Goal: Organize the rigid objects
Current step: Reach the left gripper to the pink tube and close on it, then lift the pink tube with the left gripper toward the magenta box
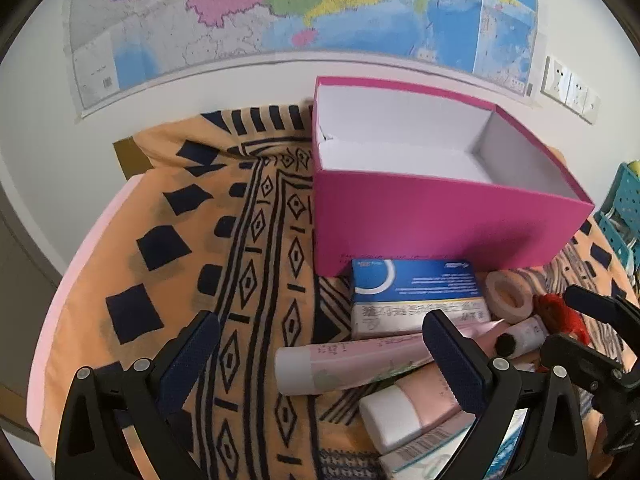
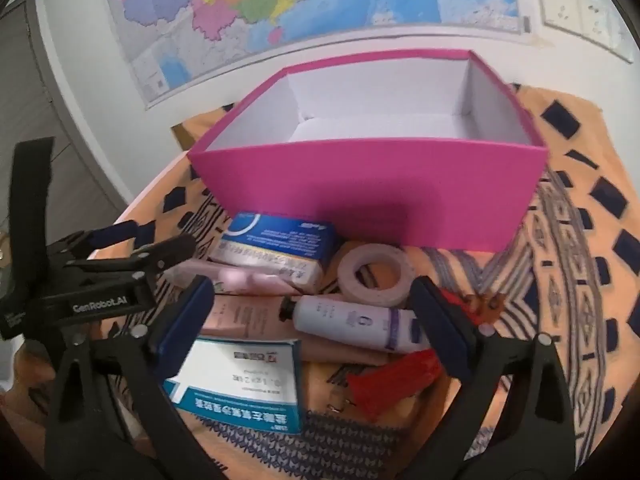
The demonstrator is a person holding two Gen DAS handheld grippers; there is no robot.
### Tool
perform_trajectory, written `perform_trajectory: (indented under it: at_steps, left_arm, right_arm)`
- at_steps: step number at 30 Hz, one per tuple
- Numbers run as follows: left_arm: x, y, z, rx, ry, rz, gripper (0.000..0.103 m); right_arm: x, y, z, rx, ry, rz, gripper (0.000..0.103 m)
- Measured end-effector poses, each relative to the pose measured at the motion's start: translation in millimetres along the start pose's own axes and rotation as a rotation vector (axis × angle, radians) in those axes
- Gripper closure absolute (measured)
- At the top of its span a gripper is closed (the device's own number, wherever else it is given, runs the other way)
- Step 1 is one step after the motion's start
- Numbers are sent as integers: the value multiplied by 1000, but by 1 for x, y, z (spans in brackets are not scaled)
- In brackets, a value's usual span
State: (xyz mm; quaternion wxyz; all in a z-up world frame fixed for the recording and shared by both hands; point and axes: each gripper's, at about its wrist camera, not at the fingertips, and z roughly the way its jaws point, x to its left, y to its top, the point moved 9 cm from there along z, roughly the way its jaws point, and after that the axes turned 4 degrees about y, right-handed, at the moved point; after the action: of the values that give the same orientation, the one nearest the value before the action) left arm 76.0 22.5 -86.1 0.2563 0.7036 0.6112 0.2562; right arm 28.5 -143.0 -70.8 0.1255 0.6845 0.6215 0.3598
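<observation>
White tube before the pink box looks light, slippery; pinch mid-body. Both tongs gape, holding nothing.

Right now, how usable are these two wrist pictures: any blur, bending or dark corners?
Left wrist view: strong fisheye bending, the map edge curves, corners are black, and the print on the blue box is soft. Right wrist view: same bending and dark corners; the pink box rim and the white tube look slightly smeared. Lighting is even, with no harsh glare in either.
</observation>
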Motion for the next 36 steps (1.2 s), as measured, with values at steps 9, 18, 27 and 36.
perform_trajectory:
  at_steps: [9, 18, 27, 36]
  left_arm:
    - [4, -10, 1, 23, -80, 21, 0]
    - [14, -20, 6, 70, -142, 19, 0]
    - [-3, -34, 8, 103, -221, 85, 14]
    - [-12, -38, 11, 121, -261, 84, 26]
  right_arm:
    - [-11, -11, 23, 50, 74, 29, 22]
    - [9, -14, 32, 114, 93, -38, 31]
    - [17, -11, 42, 106, 109, -88, 52]
    - [13, -10, 45, 81, 105, -82, 70]
